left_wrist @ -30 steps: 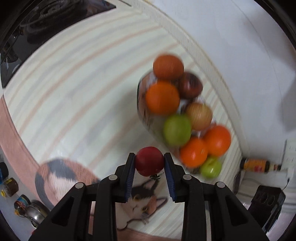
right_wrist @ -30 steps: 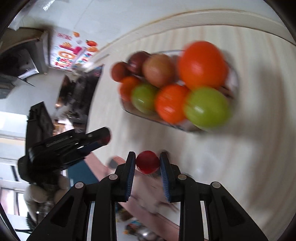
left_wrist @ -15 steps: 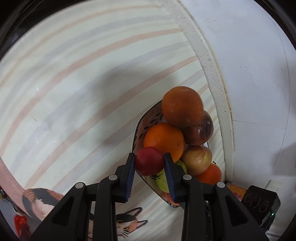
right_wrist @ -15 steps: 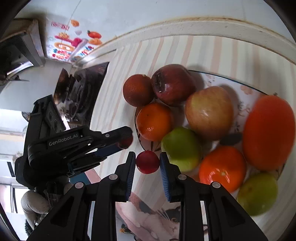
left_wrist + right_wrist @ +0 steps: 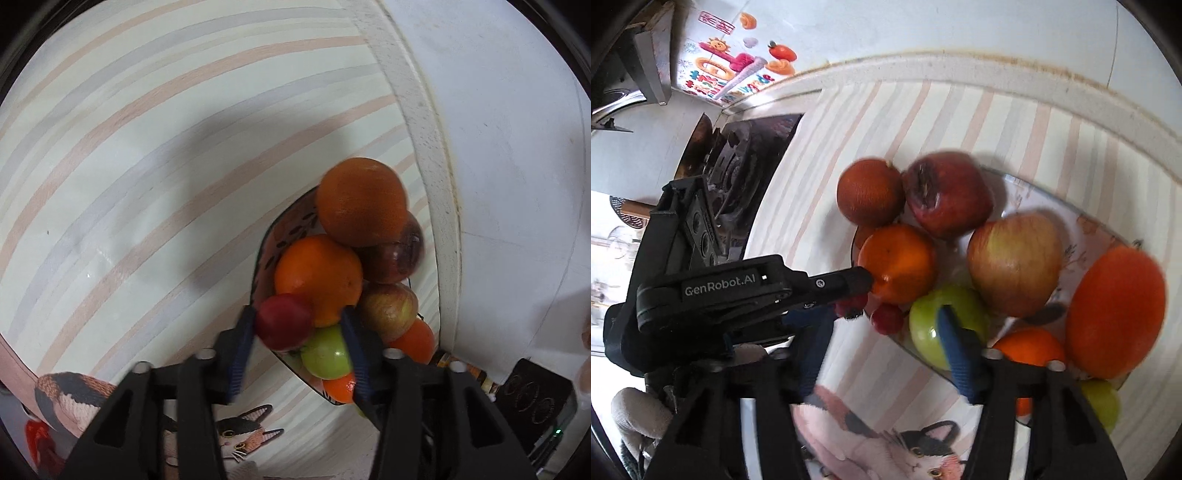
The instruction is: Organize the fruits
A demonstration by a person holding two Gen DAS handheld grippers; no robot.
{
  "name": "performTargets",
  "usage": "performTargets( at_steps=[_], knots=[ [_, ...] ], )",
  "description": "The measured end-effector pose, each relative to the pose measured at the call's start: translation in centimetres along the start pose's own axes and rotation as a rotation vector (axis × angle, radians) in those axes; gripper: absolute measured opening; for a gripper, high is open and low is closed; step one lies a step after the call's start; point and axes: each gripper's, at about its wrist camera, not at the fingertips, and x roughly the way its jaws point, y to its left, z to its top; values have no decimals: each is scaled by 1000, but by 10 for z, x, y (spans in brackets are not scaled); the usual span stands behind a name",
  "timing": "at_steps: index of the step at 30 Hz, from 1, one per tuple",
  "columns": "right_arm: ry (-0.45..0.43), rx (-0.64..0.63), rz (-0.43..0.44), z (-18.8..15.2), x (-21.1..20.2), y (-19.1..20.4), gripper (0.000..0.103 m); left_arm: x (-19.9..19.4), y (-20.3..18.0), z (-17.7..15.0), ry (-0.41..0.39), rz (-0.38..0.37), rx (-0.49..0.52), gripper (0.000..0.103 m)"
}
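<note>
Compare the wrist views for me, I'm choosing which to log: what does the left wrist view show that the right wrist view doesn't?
Left wrist only: a black box by the wall. Right wrist only: the stove, a colourful wall sticker, and the left tool seen side-on beside the plate. Both: that plate piled with fruit, its green apple, and the striped cat-print mat.
</note>
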Motion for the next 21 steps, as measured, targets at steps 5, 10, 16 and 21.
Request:
performTargets(
  at_steps=[5,10,16,21],
  knots=[
    [-45,-8,-70,-5,-26,-2,91,-14,-13,-4,-39,25,64,87],
    [-109,-30,-188,-18,-59,-9,94,-40,-22,-20,-119,89,137,87],
    [-192,-75,-353,-47,-104,-10,97,-76,-37,-80,-329,319,287,87],
    [-238,-87,-392,-80,-140,-13,97,-92,-42,-138,-421,420,365,87]
  ],
)
